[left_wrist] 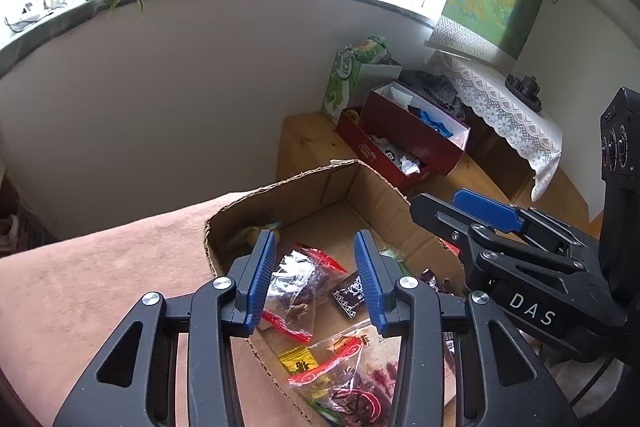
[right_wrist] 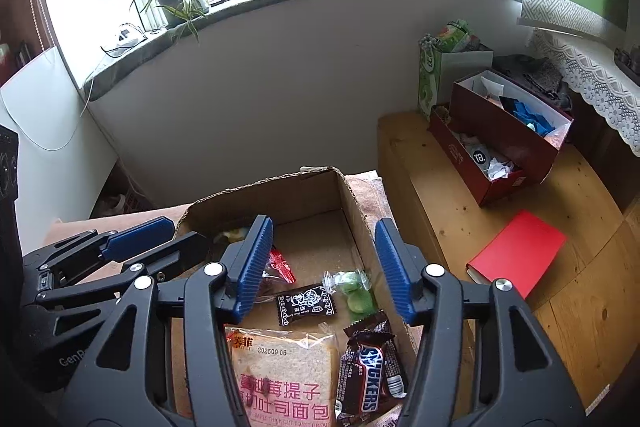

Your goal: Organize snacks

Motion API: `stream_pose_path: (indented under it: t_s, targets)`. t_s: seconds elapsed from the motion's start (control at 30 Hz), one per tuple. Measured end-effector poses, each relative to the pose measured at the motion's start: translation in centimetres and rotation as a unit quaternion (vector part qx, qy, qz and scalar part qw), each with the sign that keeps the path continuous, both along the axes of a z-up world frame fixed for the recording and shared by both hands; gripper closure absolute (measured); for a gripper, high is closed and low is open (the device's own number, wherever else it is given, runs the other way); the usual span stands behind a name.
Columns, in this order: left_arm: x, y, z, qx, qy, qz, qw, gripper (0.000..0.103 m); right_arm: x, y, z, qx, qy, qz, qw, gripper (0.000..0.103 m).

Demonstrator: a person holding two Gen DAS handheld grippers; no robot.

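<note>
left tongs (left_wrist: 315, 279) w/ blue ribbed pads: partly open, nothing gripped, hovering over open brown cardboard box (left_wrist: 280, 193) on pinkish-brown cloth-covered tabletop (left_wrist: 100, 267). inside box, l to r: clear bag w/ red print, dark snacks inside (left_wrist: 298, 277); small black sachet w/ white print (right_wrist: 306, 303); clear wrapper w/ green candies (right_wrist: 356, 293); nearer the camera, sliced toast bread pack w/ pink lettering (right_wrist: 284, 379) just beside brown snickers bar (right_wrist: 370, 375). right tongs (right_wrist: 325, 269): jaws wider apart, nothing btwn pads, also above box. further right, off the box: wooden bench (right_wrist: 452, 211) carrying dark red open boxes of oddments (right_wrist: 496, 147) and flat red book (right_wrist: 520, 253).
</note>
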State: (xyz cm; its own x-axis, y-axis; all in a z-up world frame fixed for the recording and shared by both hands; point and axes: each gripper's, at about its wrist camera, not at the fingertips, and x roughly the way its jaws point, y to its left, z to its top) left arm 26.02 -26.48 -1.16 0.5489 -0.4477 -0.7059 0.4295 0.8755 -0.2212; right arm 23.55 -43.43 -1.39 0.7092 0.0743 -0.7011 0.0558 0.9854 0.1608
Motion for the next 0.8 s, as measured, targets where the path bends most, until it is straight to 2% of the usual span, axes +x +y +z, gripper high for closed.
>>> stream_pose_path:
  t_s: [0.1, 0.17, 0.3, 0.37, 0.47, 0.73, 0.8]
  targets:
    - [-0.5, 0.2, 0.2, 0.000, 0.000, 0.001, 1.0000, 0.064, -0.7, 0.2, 0.4, -0.005, -0.002, -0.003, 1.000, 0.043]
    - [-0.8, 0.4, 0.3, 0.000, 0.000, 0.000, 1.0000, 0.064, -1.4, 0.4, 0.7, -0.013, -0.006, -0.009, 1.000, 0.032]
    - [-1.7, 0.8, 0.5, -0.002, -0.001, 0.001, 1.0000, 0.064, -2.9, 0.9, 1.3, -0.032, -0.012, -0.016, 0.999, 0.028]
    - [-2.1, 0.9, 0.7, -0.003, -0.003, -0.001, 1.0000, 0.057, -3.7, 1.0, 1.7, -0.042, -0.017, -0.027, 0.999, 0.022]
    - [-3.0, 1.2, 1.0, -0.007, -0.008, -0.004, 0.9999, 0.051, -5.2, 1.0, 2.3, -0.044, -0.026, -0.036, 0.998, 0.020]
    - [-5.9, 2.9, 1.9, -0.015, -0.028, 0.001, 0.9995, 0.049, -9.7, 2.1, 3.9, -0.069, -0.052, -0.057, 0.995, 0.020]
    - [-7.2, 3.7, 2.3, -0.019, -0.038, 0.003, 0.9991, 0.044, -11.1, 2.6, 4.4, -0.070, -0.063, -0.058, 0.994, 0.020]
